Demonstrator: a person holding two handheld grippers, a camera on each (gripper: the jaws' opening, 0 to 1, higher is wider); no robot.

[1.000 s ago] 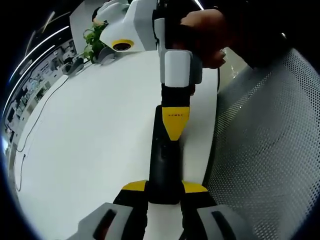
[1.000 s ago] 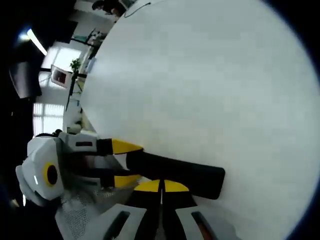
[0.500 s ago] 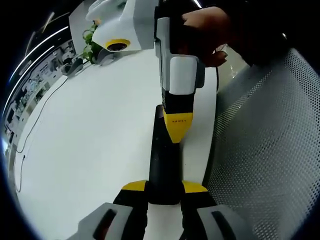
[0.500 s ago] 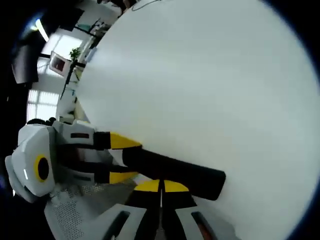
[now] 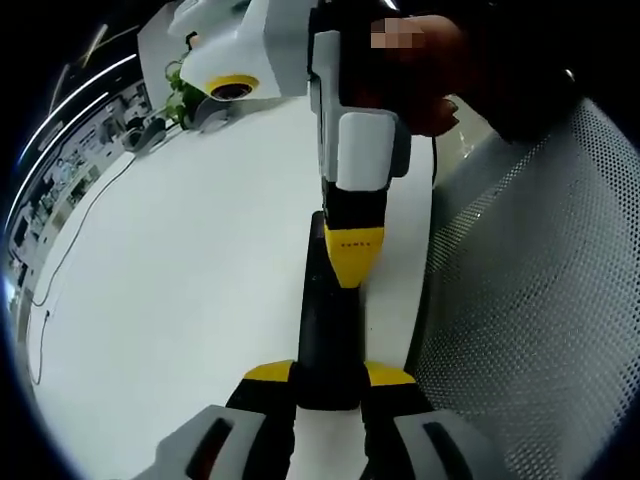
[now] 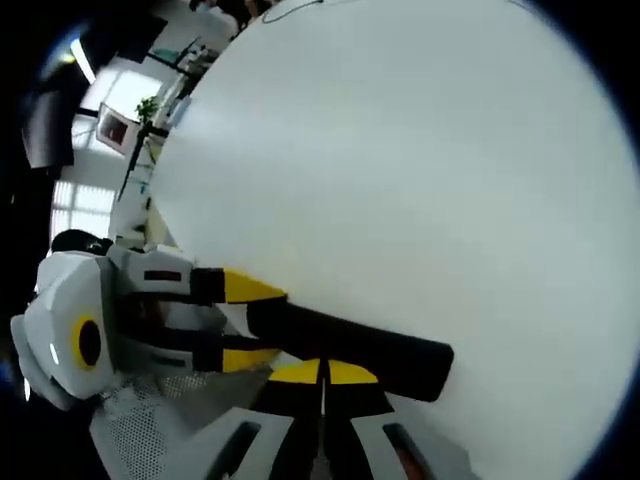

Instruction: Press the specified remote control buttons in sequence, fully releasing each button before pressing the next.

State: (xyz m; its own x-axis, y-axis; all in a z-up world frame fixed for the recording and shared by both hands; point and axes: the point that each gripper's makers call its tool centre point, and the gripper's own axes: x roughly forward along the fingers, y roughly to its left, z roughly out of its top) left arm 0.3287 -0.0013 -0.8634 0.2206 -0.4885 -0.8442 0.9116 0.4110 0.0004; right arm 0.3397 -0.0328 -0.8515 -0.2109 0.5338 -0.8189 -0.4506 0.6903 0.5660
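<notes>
Your black remote (image 5: 328, 320) lies on the white desk (image 5: 180, 280), clamped at one end and pressed from above.
Your left tongs (image 5: 328, 378) grip the remote's near end, yellow tips on either side; your right tongs (image 5: 352, 262) come down with their yellow tips together, touching its top face; in the right gripper view the remote (image 6: 350, 348) runs across just above those closed tips (image 6: 322, 372); a mesh chair back (image 5: 530, 300) stands beside the desk's edge; a plant (image 5: 185, 85) sits at the far end.

The remote control (image 5: 328, 330) is plain black on a white counter (image 5: 180, 270). Both grippers, left gripper (image 5: 328, 378) and right gripper (image 6: 322, 372), have yellow tips (white and black bodies behind). The chair (image 5: 530, 300) at right is grey, dotted mesh.
</notes>
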